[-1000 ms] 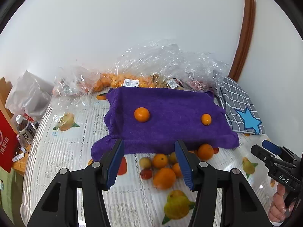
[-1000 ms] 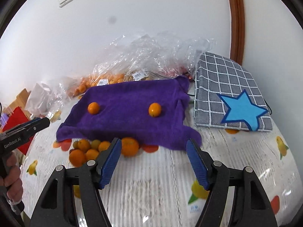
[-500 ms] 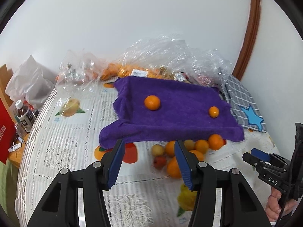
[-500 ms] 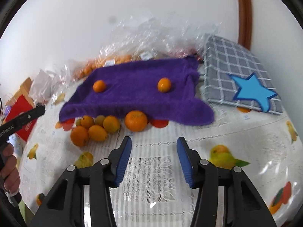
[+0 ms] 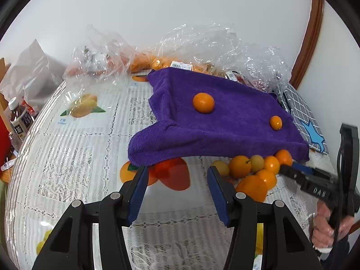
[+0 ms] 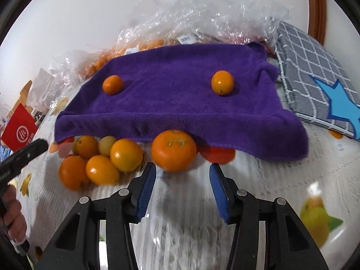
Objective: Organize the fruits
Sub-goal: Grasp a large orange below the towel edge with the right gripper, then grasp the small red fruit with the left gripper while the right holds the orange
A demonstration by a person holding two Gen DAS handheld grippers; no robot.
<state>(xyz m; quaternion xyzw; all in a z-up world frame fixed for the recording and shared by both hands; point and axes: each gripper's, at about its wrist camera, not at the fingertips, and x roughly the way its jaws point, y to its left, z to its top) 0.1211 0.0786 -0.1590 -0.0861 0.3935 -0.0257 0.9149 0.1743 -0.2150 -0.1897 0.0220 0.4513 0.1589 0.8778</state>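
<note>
A purple towel [image 6: 180, 99] lies on the table with two small oranges on it, one at the left [image 6: 112, 84] and one at the right [image 6: 222, 82]. A large orange [image 6: 173, 150] sits at the towel's front edge, just ahead of my open, empty right gripper [image 6: 182, 175]. A pile of several oranges [image 6: 101, 159] lies to its left. In the left wrist view the towel [image 5: 225, 121] and the pile [image 5: 254, 173] show. My left gripper [image 5: 177, 180] is open and empty over the tablecloth, left of the pile. The right gripper [image 5: 299, 171] reaches in beside the pile.
Clear plastic bags [image 6: 202, 18] with more fruit lie behind the towel. A grey checked cushion with a blue star [image 6: 315, 83] lies at the right. A bottle [image 5: 19, 119] and a red box [image 6: 20, 130] stand at the table's left edge.
Both grippers have moved forward and down toward the fruit. The right gripper has narrowed and come up close to the large orange. The left has shifted left of the pile.
</note>
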